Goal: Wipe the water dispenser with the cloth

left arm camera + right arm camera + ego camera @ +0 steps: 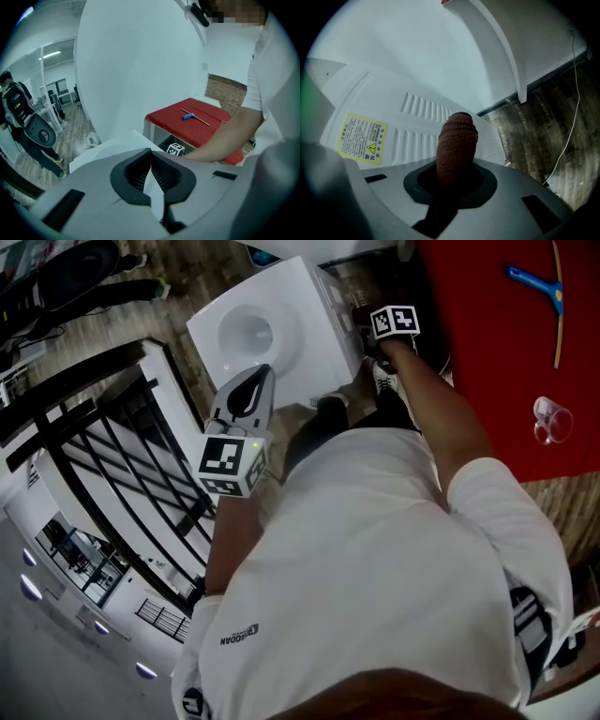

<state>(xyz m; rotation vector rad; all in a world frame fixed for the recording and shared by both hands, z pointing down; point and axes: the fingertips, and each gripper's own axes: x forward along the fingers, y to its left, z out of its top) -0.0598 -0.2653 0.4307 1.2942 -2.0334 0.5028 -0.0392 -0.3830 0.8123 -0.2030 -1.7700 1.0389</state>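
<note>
The white water dispenser point(281, 329) stands below me, its top showing a round recess. My right gripper point(367, 332) is behind its far right side, shut on a rolled brown cloth point(457, 145). The cloth sticks out past the jaws, close to the dispenser's back panel point(393, 108); that panel has louvres and a yellow warning label point(363, 138). Whether the cloth touches the panel I cannot tell. My left gripper point(246, 395) hangs over the dispenser's near left edge, jaws shut and holding nothing. In the left gripper view the dispenser's top point(110, 147) lies just beyond that gripper point(152, 180).
A red table point(497, 352) stands at the right with a blue-handled squeegee point(539, 287) and a clear plastic cup point(551, 420). A black railing point(112, 456) runs along the left. A thin cable point(568, 136) lies on the wood floor behind the dispenser. A person point(18, 110) stands far left.
</note>
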